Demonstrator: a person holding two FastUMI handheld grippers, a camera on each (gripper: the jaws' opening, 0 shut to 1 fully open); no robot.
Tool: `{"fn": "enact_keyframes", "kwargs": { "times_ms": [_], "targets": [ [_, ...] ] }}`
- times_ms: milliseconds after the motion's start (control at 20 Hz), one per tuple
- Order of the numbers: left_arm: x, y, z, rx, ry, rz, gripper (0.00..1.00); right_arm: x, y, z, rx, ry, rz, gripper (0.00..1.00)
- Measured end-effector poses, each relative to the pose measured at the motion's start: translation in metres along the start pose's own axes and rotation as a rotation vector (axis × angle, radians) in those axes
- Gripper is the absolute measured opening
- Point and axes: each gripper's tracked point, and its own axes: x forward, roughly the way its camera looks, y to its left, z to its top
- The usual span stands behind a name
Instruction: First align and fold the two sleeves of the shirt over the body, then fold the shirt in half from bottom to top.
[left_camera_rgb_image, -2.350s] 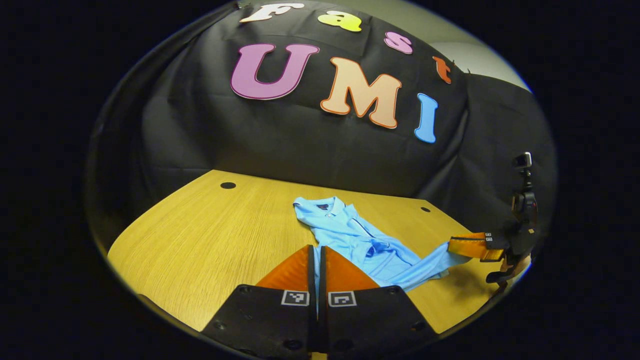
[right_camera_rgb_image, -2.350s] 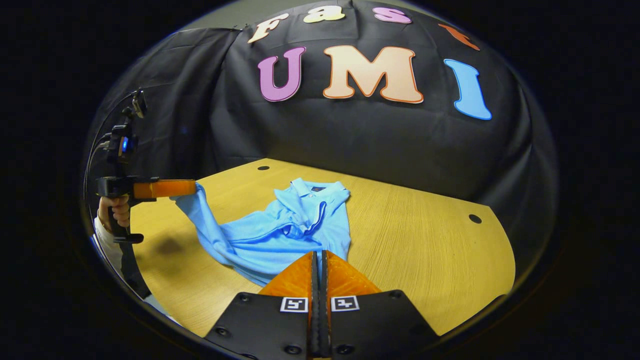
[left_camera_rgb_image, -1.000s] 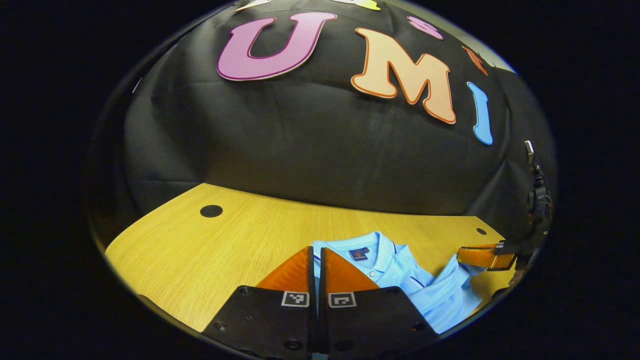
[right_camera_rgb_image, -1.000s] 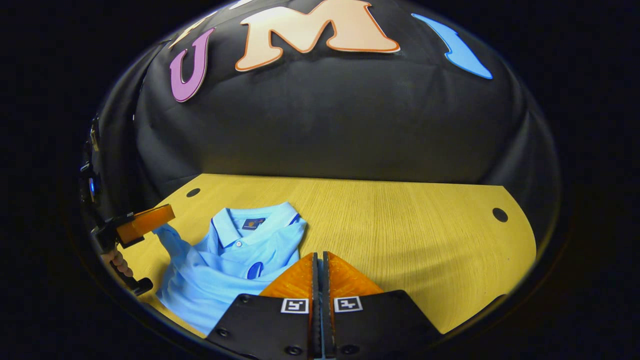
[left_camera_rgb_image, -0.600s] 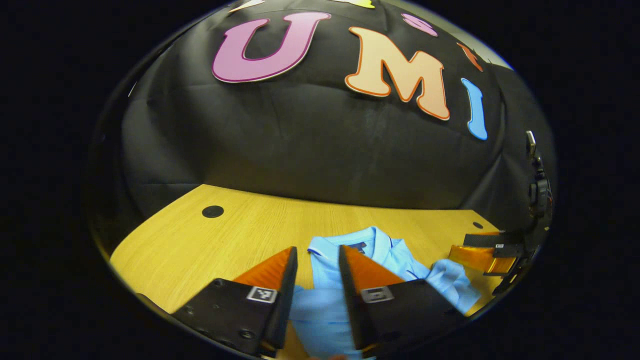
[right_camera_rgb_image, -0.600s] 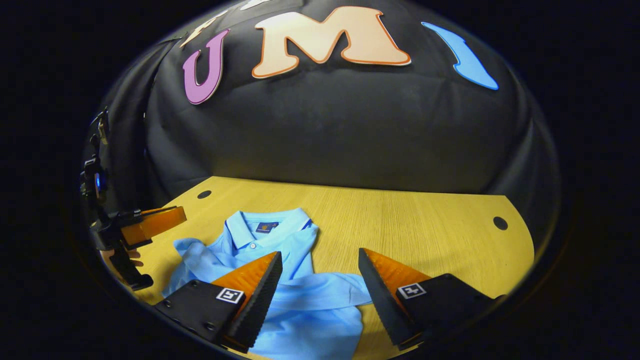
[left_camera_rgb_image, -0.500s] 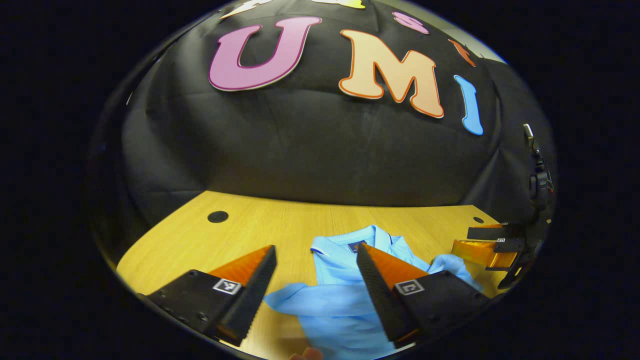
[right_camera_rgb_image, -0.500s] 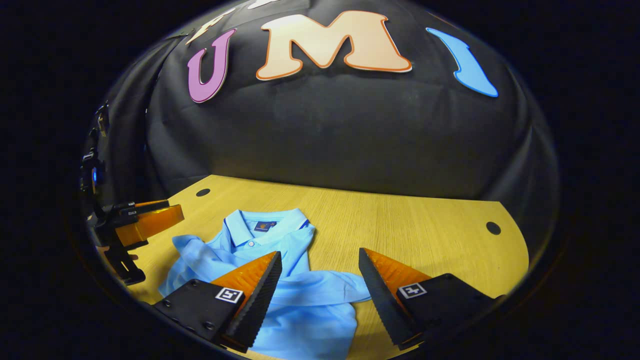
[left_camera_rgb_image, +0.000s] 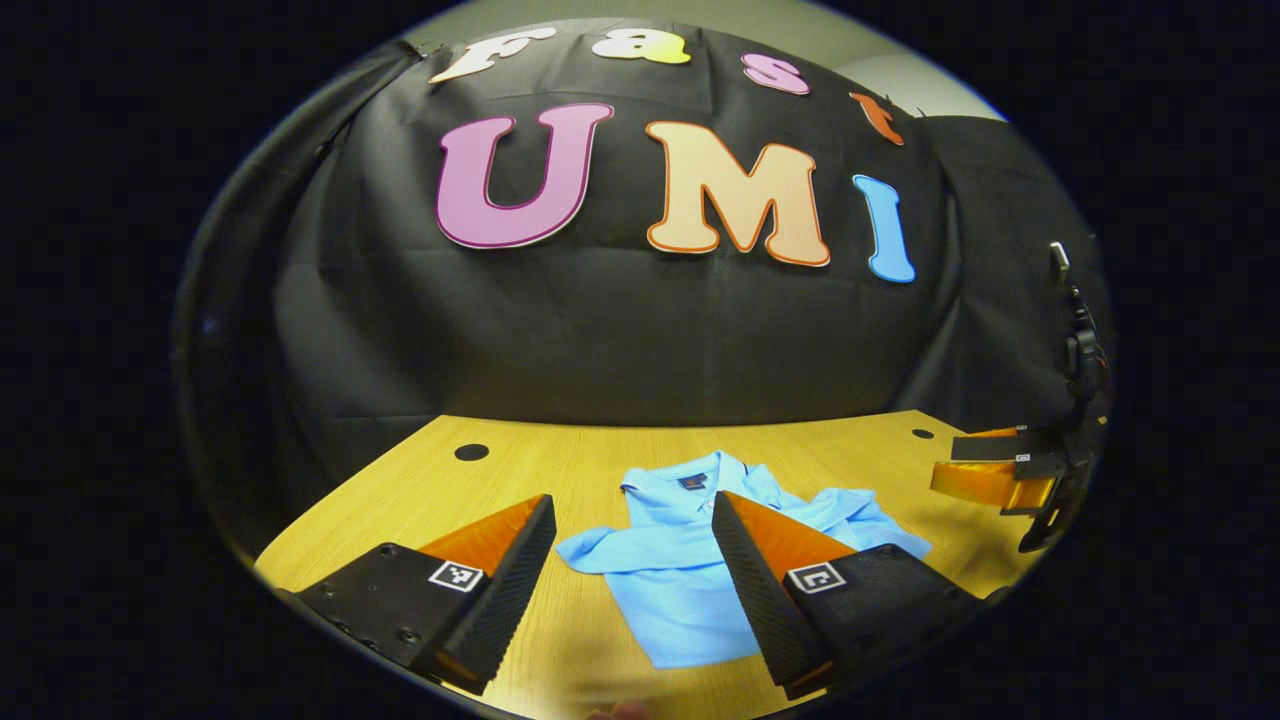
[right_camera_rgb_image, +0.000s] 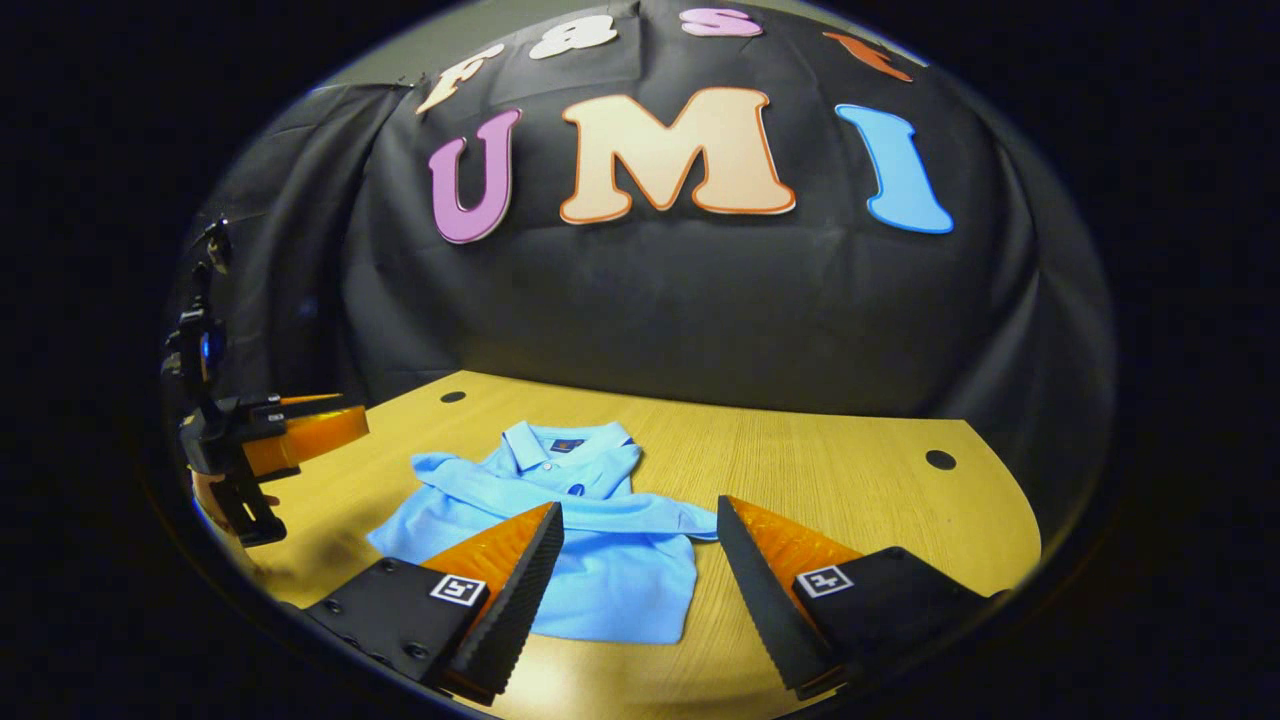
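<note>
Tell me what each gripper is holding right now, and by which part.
Nothing is held. The left gripper and the right gripper are both open above the shirt, which lies on the table.

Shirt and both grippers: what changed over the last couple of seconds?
Both grippers, shut on the shirt's lifted hem earlier, carried it toward the collar, then opened and let go. The left gripper and right gripper now stand open above the shirt, which lies folded in half. The wooden table and the collar's place stayed the same.
</note>
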Motion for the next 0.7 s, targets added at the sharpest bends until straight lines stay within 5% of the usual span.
{"fn": "enact_keyframes", "kwargs": {
  "times_ms": [250,700],
  "targets": [
    [-0.042,-0.02,-0.014,-0.015,-0.016,-0.02,0.94,-0.072,0.007,0.001,-0.023,-0.139,0.0,0.97],
    [-0.085,-0.063,-0.035,-0.016,-0.011,-0.124,0.94,-0.133,0.013,-0.024,-0.043,-0.181,-0.007,0.98]
  ]
}}
